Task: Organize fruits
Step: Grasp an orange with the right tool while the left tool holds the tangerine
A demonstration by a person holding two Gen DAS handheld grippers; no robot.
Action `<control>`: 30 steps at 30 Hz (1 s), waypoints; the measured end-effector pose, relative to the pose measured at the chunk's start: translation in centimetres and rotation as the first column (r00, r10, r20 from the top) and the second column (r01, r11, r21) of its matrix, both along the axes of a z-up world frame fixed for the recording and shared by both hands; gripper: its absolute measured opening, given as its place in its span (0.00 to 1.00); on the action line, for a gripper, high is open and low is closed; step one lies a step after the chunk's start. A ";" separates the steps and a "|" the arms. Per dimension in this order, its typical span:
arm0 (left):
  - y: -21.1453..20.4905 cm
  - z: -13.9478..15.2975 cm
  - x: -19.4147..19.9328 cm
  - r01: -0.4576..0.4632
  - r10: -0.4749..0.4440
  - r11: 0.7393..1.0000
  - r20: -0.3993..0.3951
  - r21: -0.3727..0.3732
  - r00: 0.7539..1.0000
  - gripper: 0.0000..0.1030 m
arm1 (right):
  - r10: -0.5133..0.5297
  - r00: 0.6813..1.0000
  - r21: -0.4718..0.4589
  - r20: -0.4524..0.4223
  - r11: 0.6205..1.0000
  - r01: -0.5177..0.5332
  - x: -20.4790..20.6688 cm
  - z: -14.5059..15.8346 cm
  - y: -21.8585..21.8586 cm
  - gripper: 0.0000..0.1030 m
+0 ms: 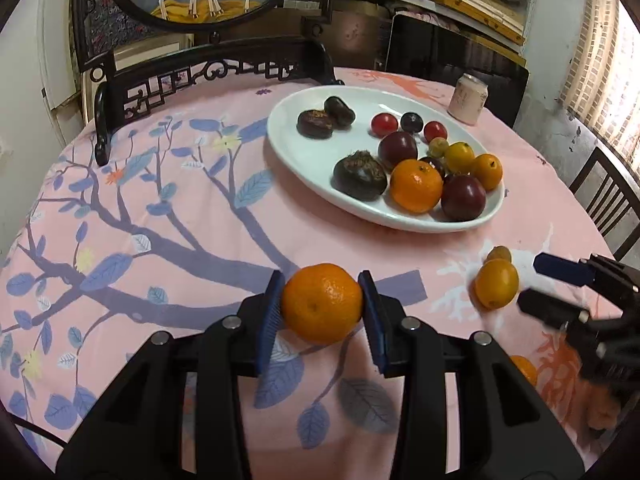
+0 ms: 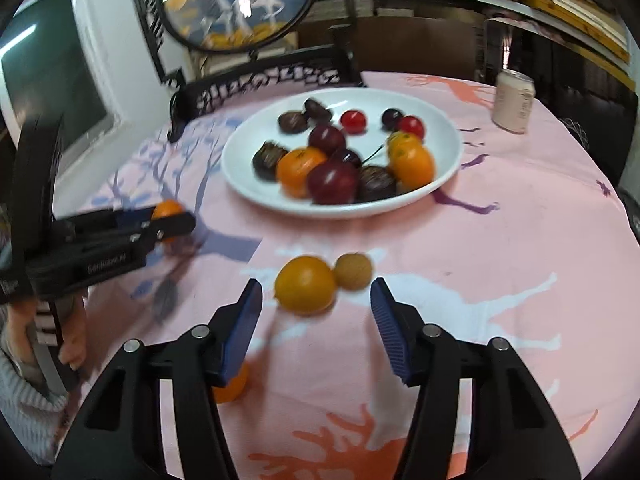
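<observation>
My left gripper point(image 1: 321, 295) is shut on a mandarin point(image 1: 322, 308) low over the pink cloth; it also shows in the right wrist view point(image 2: 170, 220). A white plate point(image 1: 304, 160) beyond it holds chestnuts, plums, cherry tomatoes, a mandarin and kumquats. My right gripper point(image 2: 316, 300) is open, its pads just short of a loose kumquat point(image 2: 306, 284) and a brownish longan point(image 2: 353, 271) on the cloth. In the left wrist view the right gripper point(image 1: 528, 280) is beside that kumquat point(image 1: 496, 283). Another orange fruit point(image 2: 231, 388) lies under the right gripper's left finger.
A pink drink can point(image 1: 468, 98) stands behind the plate at the right. A dark carved wooden stand point(image 1: 208, 76) with a round painted screen sits at the table's far edge. A dark chair point(image 1: 608, 204) stands at the right. The table edge curves away on the left.
</observation>
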State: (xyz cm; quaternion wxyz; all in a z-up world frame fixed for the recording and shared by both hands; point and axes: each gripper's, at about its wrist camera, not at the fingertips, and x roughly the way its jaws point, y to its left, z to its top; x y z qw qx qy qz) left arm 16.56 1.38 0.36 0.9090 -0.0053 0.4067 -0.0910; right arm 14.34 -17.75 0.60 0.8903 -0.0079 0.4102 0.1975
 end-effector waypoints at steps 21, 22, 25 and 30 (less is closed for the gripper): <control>-0.4 2.3 1.0 -0.014 0.015 0.999 0.032 -0.031 0.999 0.37 | -0.042 0.998 0.025 0.038 0.999 0.041 0.1 1.0 -0.4 0.12; -0.5 2.7 1.4 -0.013 0.015 0.999 0.037 -0.041 0.999 0.37 | -0.054 0.998 0.011 0.035 0.999 0.054 0.3 0.9 -0.5 0.12; -0.7 3.3 2.3 -0.012 0.016 0.996 0.047 -0.084 0.999 0.37 | -0.013 1.000 0.043 -0.004 0.999 0.013 0.7 0.2 -0.9 0.31; -1.4 2.3 1.3 0.015 -0.014 1.000 0.050 -0.025 0.999 0.38 | -0.013 1.000 0.038 -0.007 0.999 0.013 0.3 0.4 -1.1 0.34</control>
